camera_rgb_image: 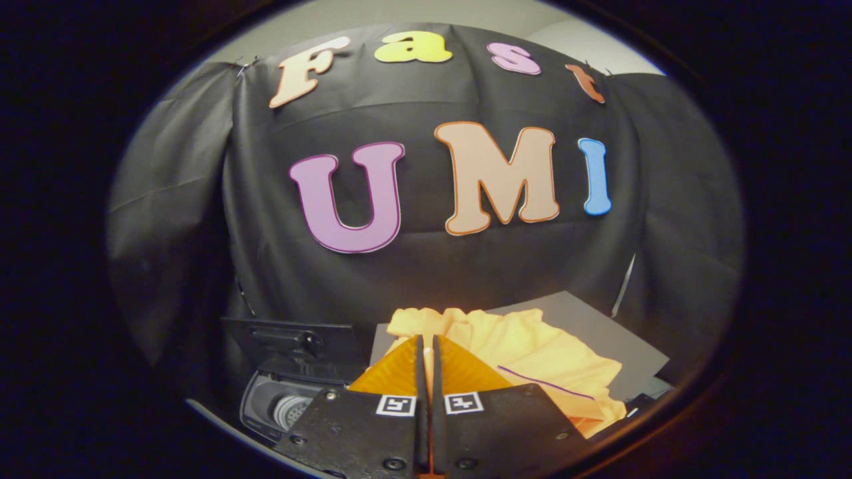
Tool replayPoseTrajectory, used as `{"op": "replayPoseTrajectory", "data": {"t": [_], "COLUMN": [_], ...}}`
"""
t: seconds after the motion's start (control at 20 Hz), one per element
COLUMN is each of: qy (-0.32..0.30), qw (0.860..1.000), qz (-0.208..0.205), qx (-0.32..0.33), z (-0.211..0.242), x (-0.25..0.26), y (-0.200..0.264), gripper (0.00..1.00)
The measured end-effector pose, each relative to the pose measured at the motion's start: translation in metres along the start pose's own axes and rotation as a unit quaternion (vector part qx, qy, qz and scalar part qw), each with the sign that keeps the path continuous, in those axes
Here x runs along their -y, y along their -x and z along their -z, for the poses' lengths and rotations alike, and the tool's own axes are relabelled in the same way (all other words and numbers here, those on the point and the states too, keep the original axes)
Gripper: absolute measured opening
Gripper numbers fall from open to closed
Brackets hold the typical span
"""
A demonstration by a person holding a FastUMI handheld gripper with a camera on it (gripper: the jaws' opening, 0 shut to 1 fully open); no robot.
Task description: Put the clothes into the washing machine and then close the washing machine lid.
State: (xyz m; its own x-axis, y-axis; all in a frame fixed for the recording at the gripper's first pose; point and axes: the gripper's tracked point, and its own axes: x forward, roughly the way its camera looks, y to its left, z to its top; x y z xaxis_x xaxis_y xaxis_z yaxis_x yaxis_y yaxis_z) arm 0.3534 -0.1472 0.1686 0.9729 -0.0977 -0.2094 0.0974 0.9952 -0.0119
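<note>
While gripper fingers sit nearly closed with cloth hidden between, note yellow garment beyond; washing machine, lid raised, left of garment.

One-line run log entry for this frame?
gripper: fingers nearly shut, grasp unclear | yellow garment: on grey board, just beyond fingers | washing machine: lid open, left of fingers | step: clothes not loaded

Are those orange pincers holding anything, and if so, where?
The gripper looks nearly shut, orange fingers almost touching. The crumpled yellow-orange cloth garment lies just beyond them; whether its near edge is pinched cannot be told.
</note>
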Motion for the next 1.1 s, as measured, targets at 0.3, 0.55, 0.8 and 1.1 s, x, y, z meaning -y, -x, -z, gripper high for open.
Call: {"op": "replayPoseTrajectory", "data": {"t": [0.3, 0.55, 0.8, 1.1], "qy": [0.021, 0.034, 0.037, 0.025], "qw": [1.0, 0.999, 0.998, 0.996], "qz": [-0.007, -0.02, -0.039, -0.078], "qx": [0.013, 0.007, 0.013, 0.018], "z": [-0.032, -0.046, -0.074, -0.096], "x": [-0.019, -0.049, -0.088, -0.149], "y": [0.001, -0.007, -0.009, -0.006], "gripper": [0.01, 0.0, 0.0, 0.0]}}
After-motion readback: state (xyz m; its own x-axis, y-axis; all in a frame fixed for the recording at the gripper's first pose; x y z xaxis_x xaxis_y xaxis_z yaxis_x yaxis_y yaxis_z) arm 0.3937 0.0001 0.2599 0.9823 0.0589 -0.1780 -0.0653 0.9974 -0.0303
